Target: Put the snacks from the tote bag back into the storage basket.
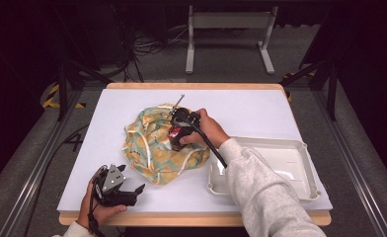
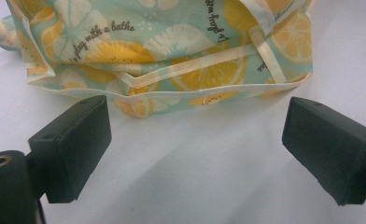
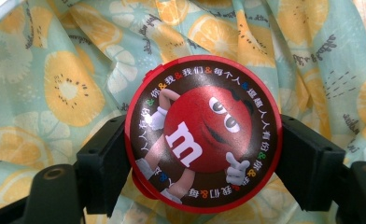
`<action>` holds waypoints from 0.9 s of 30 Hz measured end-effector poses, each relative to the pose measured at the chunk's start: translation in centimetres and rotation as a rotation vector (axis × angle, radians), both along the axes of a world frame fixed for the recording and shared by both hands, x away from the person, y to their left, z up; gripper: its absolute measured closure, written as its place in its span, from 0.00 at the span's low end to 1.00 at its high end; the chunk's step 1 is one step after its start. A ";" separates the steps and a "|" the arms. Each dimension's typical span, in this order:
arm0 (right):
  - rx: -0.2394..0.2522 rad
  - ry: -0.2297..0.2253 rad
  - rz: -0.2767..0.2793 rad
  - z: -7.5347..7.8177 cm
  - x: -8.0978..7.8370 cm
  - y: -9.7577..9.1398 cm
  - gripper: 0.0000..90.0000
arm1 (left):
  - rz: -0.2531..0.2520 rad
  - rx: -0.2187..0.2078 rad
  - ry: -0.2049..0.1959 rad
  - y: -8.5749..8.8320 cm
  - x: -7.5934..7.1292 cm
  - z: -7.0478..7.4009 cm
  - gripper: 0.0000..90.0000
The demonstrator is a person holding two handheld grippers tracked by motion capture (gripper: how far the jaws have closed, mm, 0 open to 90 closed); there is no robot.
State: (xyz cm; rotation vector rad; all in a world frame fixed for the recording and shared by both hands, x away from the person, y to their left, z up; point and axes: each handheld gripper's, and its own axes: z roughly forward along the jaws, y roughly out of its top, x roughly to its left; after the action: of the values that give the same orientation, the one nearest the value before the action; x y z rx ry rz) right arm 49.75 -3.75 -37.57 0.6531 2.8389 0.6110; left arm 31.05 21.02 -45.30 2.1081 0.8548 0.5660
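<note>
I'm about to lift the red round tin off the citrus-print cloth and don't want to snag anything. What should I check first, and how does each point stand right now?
1. Right gripper shut on the round tin, one jaw on each side: ok.
2. Grip centred on the tin: ok, jaws meet it at opposite edges in the right gripper view.
3. Cloth not pinched between jaws and tin: cannot tell, folds lie close under the tin.
4. Left gripper open and clear of the cloth: ok, jaws apart just short of the hem.
5. White tray free to take the tin: ok, nothing lies in it.
</note>
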 end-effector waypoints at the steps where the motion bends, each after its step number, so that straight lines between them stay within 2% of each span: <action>1: -0.001 0.000 0.001 0.0 0.0 0.0 0.28 | 0.000 0.001 0.000 0.0 0.0 0.0 0.10; 8: 0.003 -0.004 -0.016 0.0 0.0 -0.2 0.28 | 0.001 0.005 0.001 0.0 0.0 0.0 0.10; 18: -0.043 -0.037 0.018 0.6 -0.4 0.1 0.28 | 0.000 0.004 0.002 0.0 0.0 -0.1 0.10; 21: -0.047 -0.035 0.016 0.8 -0.6 0.1 0.28 | 0.004 -0.001 0.003 0.0 0.0 -0.1 0.10; 25: -0.045 -0.056 0.028 1.4 -0.9 0.1 0.28 | 0.010 0.002 -0.002 0.1 0.1 -0.1 0.10; 27: -0.040 -0.060 0.029 1.5 -1.0 0.1 0.28 | 0.013 -0.011 -0.005 0.2 0.1 0.0 0.10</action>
State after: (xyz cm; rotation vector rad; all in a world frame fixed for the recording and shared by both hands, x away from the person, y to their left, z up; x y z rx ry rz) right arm 48.72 -3.67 -36.05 0.5774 2.8018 0.5669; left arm 31.12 21.20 -45.29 2.0917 0.8674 0.5712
